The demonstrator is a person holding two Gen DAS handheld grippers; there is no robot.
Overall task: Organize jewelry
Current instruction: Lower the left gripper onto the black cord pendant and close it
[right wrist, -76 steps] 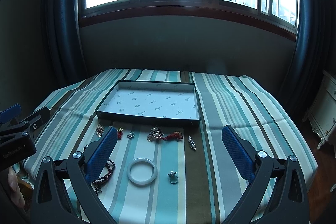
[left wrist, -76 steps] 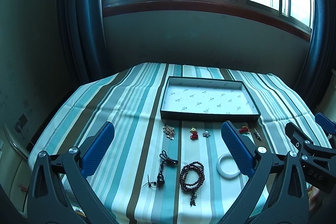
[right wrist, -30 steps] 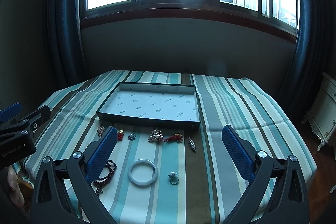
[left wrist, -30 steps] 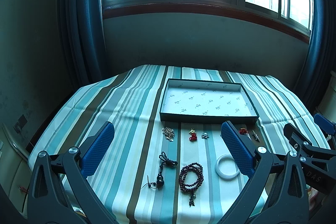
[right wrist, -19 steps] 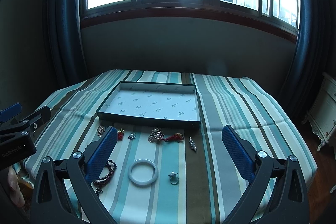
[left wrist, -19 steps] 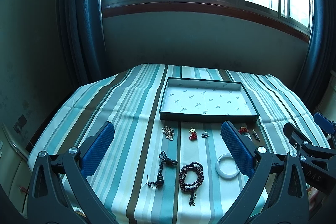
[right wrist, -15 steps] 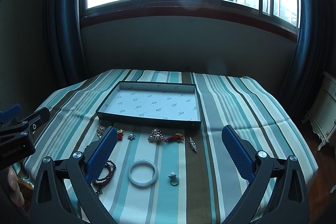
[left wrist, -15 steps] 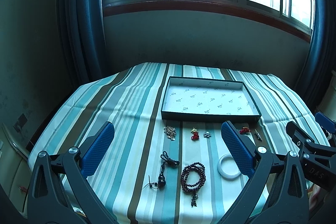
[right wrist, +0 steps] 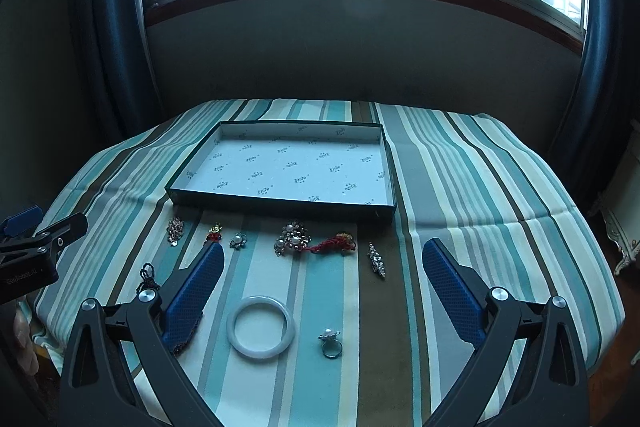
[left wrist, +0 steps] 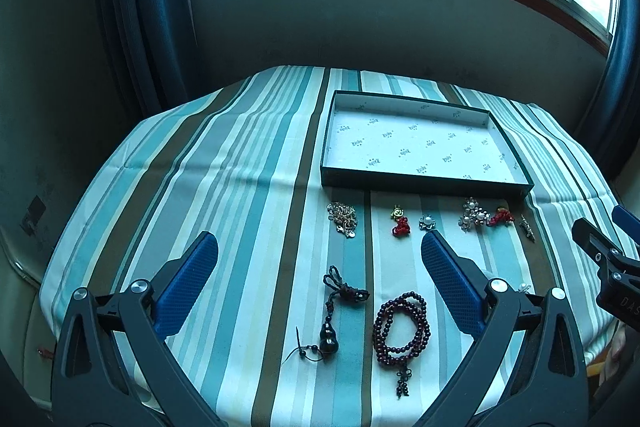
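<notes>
An empty dark-rimmed tray (left wrist: 424, 183) (right wrist: 280, 205) with a white printed floor sits mid-table. Jewelry lies on the striped cloth in front of it. The left wrist view shows a gold chain (left wrist: 343, 219), a red charm (left wrist: 400, 225), a pearl brooch (left wrist: 473, 217), a black gourd pendant (left wrist: 330, 337) and dark red beads (left wrist: 400, 329). The right wrist view shows a white bangle (right wrist: 261, 327), a ring (right wrist: 330, 343), a red cord (right wrist: 334, 245) and a crystal pin (right wrist: 376, 259). My left gripper (left wrist: 318, 277) and right gripper (right wrist: 322, 281) are open and empty above the near table edge.
The striped tablecloth (left wrist: 224, 187) covers a table under a window, with dark curtains (left wrist: 148, 7) at both sides. A white cabinet (right wrist: 624, 211) stands at the right. Each gripper appears at the edge of the other's view.
Both grippers have moved forward and tilted down toward the table, so the tray and jewelry look larger. Nothing on the table has moved.
</notes>
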